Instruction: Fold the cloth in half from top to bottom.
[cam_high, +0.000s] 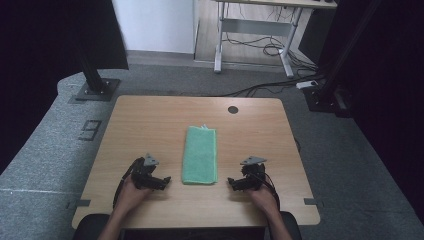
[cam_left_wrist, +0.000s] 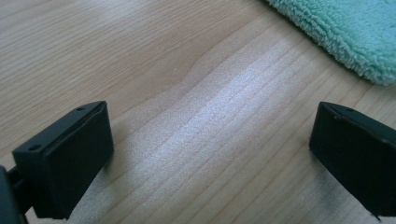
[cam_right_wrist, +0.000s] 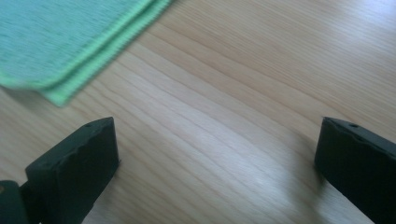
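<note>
A folded green towel (cam_high: 200, 154) lies lengthwise in the middle of the wooden table (cam_high: 150, 120). My left gripper (cam_high: 161, 182) rests on the table just left of the towel's near end, jaws wide apart and empty. In the left gripper view the towel (cam_left_wrist: 345, 32) shows at the top right, beyond the open gripper (cam_left_wrist: 210, 149). My right gripper (cam_high: 236, 183) sits just right of the towel's near end, also open and empty. In the right gripper view the towel's layered corner (cam_right_wrist: 60, 42) lies at the upper left, ahead of the open gripper (cam_right_wrist: 217, 163).
A round cable hole (cam_high: 233, 109) sits near the table's far edge. Black stand bases (cam_high: 95, 90) stand on the grey carpet beyond the far corners. A white-legged desk (cam_high: 255, 30) with cables is farther back.
</note>
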